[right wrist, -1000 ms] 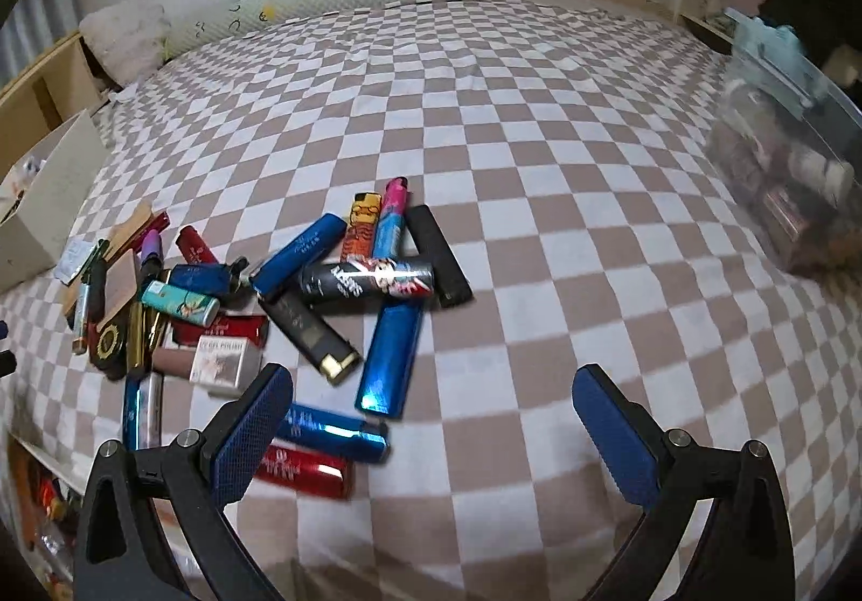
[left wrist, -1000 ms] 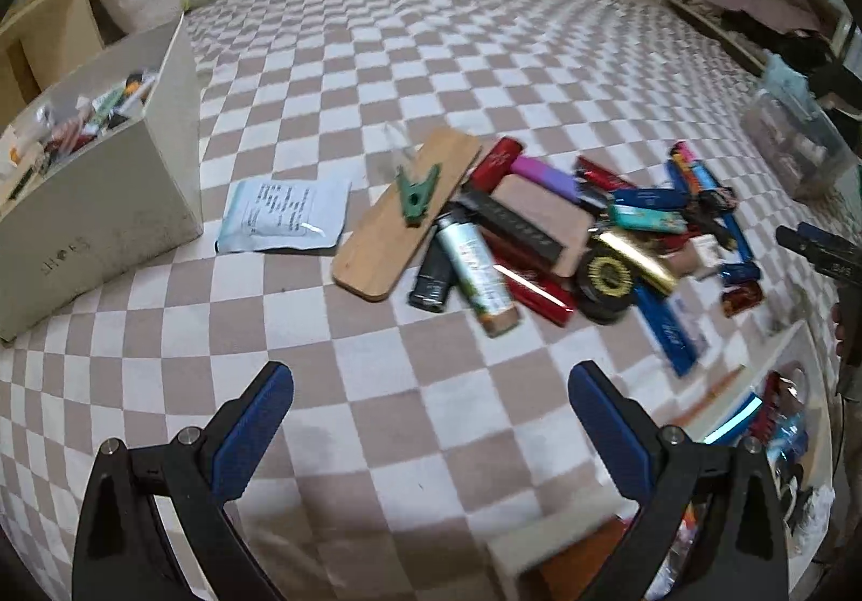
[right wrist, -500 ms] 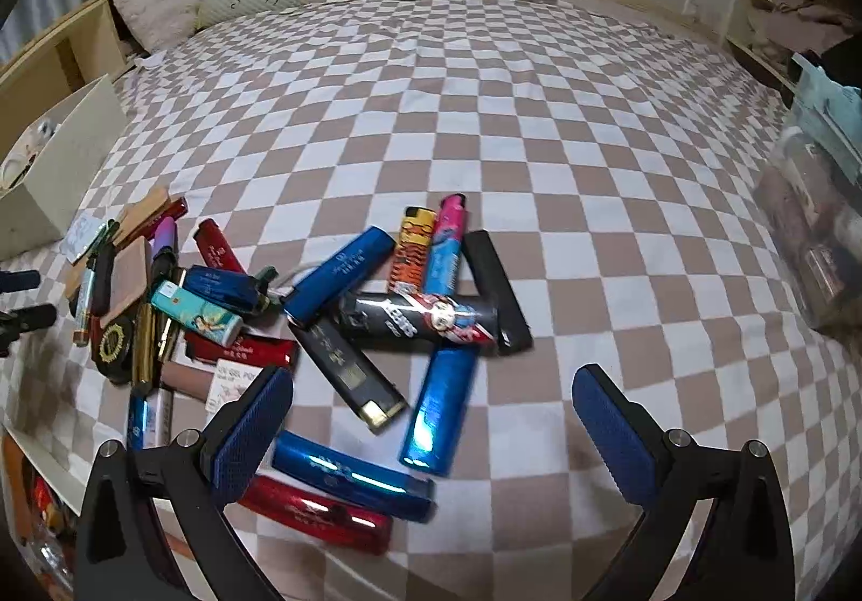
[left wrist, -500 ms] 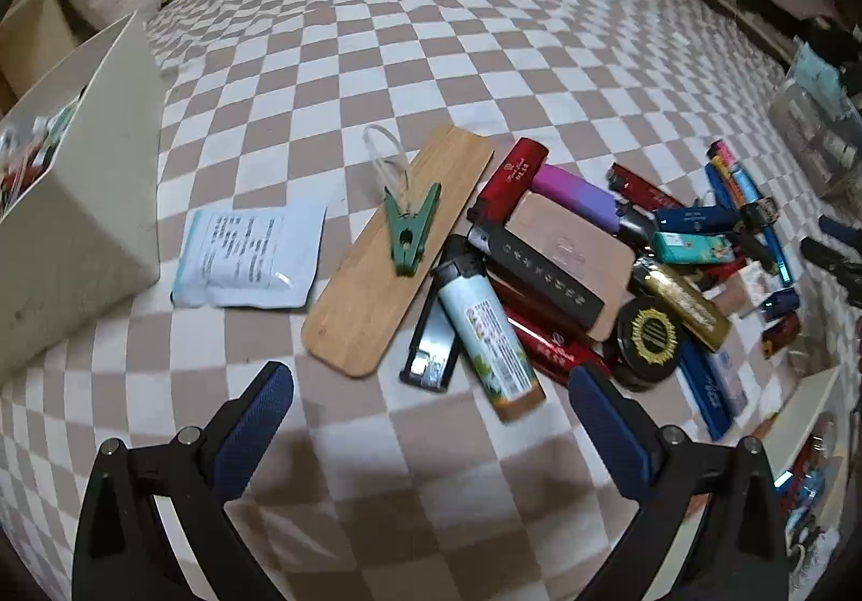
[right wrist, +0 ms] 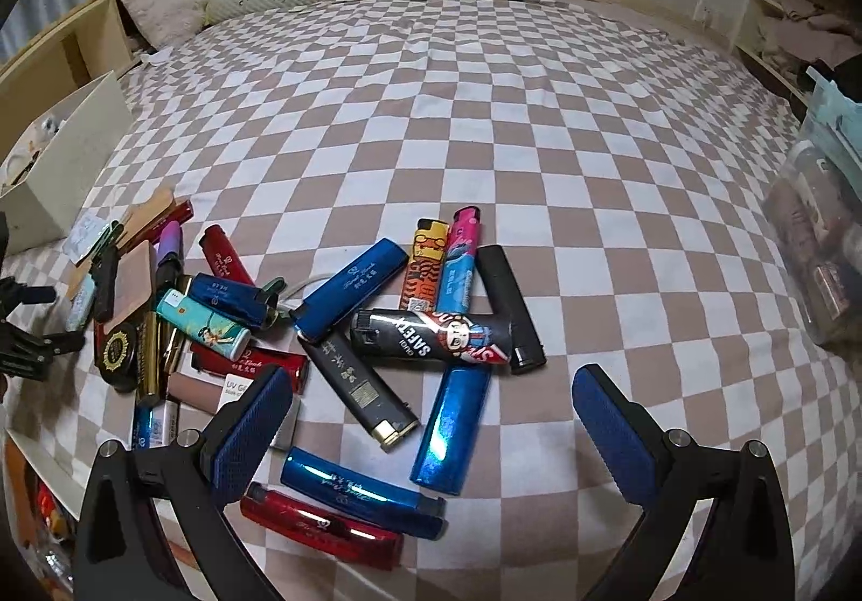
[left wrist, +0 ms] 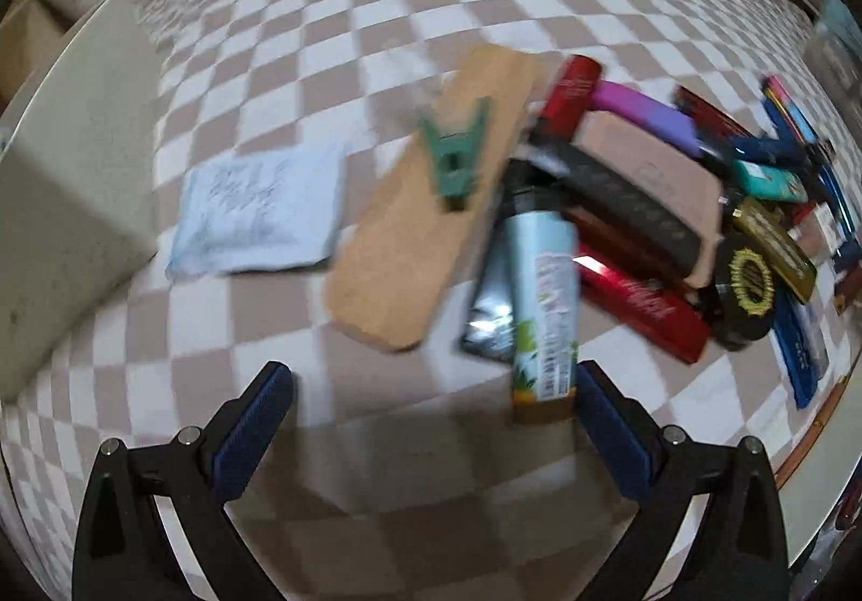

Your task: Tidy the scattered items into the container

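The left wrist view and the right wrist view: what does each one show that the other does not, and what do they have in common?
Only the left wrist view shows the open left gripper and the pale lighter just ahead of it.

Only the right wrist view shows the open right gripper, the black SAFETY lighter, the orange lighter and the clear bin.

Both show the checkered bed cover, the white box, the wooden board and the round black tin.

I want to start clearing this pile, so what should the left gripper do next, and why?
Probably ease the left gripper forward and slightly right over the pale blue lighter: both fingers are open and empty, and that lighter lies nearest, its end beside the right finger.
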A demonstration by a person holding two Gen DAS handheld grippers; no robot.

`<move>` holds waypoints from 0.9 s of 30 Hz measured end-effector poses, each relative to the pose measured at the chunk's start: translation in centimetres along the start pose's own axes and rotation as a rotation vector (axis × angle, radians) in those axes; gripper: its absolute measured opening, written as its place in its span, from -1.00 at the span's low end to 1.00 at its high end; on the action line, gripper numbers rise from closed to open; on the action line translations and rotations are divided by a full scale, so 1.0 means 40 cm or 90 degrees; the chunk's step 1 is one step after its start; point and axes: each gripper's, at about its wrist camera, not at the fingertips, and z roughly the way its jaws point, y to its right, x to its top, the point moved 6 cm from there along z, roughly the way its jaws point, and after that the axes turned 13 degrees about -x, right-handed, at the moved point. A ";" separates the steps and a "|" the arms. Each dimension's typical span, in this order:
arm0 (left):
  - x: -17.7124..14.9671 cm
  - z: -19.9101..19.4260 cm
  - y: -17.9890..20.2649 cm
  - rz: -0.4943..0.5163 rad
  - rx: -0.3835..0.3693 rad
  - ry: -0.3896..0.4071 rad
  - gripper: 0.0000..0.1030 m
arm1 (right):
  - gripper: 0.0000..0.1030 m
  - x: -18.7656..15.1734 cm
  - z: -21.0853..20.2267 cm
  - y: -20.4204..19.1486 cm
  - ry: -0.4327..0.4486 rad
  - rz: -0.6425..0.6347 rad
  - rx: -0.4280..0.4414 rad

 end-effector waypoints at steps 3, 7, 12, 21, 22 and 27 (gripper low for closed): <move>0.002 -0.020 -0.071 -0.030 0.028 0.015 1.00 | 1.00 0.000 0.002 0.001 -0.005 0.001 0.002; 0.007 -0.036 -0.184 -0.103 0.059 0.029 1.00 | 1.00 0.000 0.000 -0.011 -0.004 -0.012 -0.005; 0.008 -0.059 -0.273 -0.172 0.048 0.051 1.00 | 1.00 0.007 -0.002 -0.015 0.003 -0.008 -0.003; 0.063 -0.068 -0.127 0.075 -0.032 0.058 1.00 | 1.00 0.026 0.025 -0.020 0.023 -0.013 0.015; 0.067 -0.059 -0.118 0.099 -0.013 0.051 1.00 | 1.00 0.026 0.028 -0.020 0.021 -0.012 0.018; 0.098 -0.004 -0.103 0.112 0.033 0.029 0.99 | 1.00 0.015 0.022 -0.030 0.021 -0.011 0.026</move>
